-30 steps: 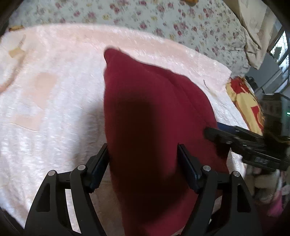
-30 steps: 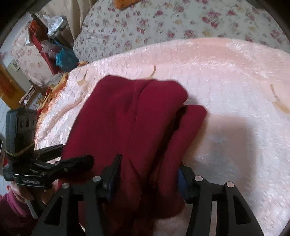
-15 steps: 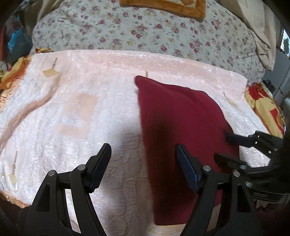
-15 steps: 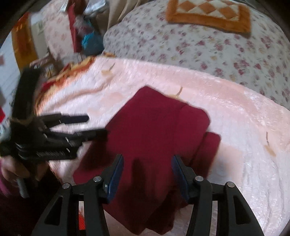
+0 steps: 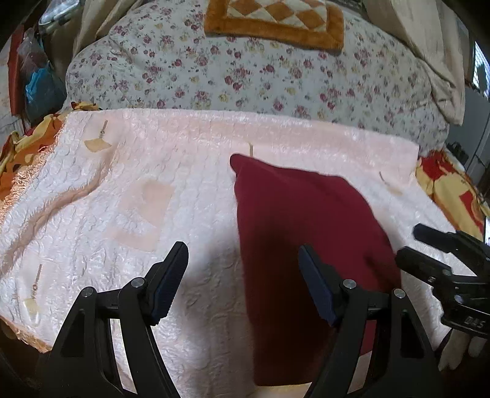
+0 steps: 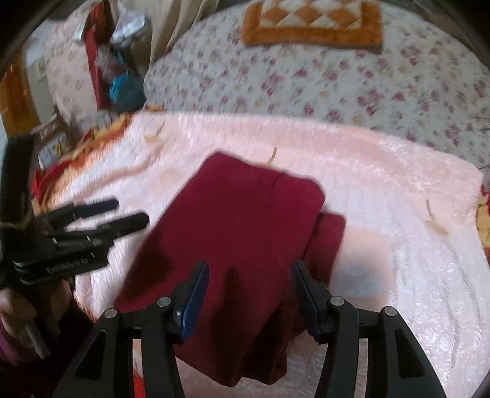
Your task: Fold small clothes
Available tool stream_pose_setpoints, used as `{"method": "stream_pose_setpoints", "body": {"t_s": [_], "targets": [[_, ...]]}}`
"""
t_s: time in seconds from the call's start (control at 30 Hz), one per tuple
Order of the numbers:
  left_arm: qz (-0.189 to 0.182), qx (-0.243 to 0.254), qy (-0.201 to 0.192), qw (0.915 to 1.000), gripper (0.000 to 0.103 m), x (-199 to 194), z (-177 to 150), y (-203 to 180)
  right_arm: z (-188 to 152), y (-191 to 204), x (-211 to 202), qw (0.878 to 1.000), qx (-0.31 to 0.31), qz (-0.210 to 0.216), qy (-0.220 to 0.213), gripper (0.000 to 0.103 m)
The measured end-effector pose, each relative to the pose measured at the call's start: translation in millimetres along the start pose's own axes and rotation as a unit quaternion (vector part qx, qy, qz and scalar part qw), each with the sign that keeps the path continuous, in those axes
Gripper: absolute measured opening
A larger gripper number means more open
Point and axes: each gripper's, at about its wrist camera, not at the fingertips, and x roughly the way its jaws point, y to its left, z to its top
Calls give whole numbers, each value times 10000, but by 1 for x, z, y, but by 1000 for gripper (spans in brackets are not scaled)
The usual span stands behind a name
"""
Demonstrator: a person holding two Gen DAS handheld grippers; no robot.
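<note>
A dark red garment (image 5: 306,232) lies folded on the pink fleece blanket (image 5: 153,171), its near end reaching the bed's front edge. My left gripper (image 5: 242,254) hovers above the garment's left edge, open, with nothing between its pads. The right wrist view shows the same garment (image 6: 245,220), a narrower folded layer sticking out at its right side. My right gripper (image 6: 251,269) hangs over its near part with the jaws opening and the pads clear of the cloth. Each gripper appears in the other's view: the right gripper (image 5: 408,245) beside the garment's right edge, the left gripper (image 6: 128,211) off its left edge.
Behind the blanket rises a floral quilt (image 5: 275,76) with an orange checked cushion (image 5: 275,21) on top. A yellow and red sheet (image 5: 453,189) shows at the right edge of the bed. Bags and clutter (image 6: 122,85) stand off the bed's far left.
Both grippers have drawn back and upward off the garment, which a second ago sat between their jaws. It now lies flat on the blanket. The right jaws stand wider.
</note>
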Motion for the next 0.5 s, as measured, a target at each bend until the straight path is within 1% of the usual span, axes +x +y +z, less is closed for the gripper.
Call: {"method": "stream_pose_setpoints", "body": {"t_s": [0.03,0.07,0.1,0.17,0.3,0.43,0.5], "targets": [[13,14,-41,10000,75,-2,1,-2,1,-1,-5,9998,84,-27,-150,66],[27,45,-61,10000,75,-3,1,-4,0,-1,-10,9995,154,-31,-284,77],[44,91,-85,9999,75,-4,2,-6,-2,-2,-14,9988,236,-20,-429,80],[78,166,-127,9998,75,-5,2,-9,0,-1,-16,9982,334,-16,-505,80],[82,191,-119,9997,75,-6,2,-12,1,2,-9,9988,348,-13,-331,80],[63,128,-87,9999,75,-5,2,-11,2,0,-5,9986,420,-209,-243,80],[58,107,-38,9999,75,-3,2,-11,1,-2,-6,9980,505,-260,-288,80]]}}
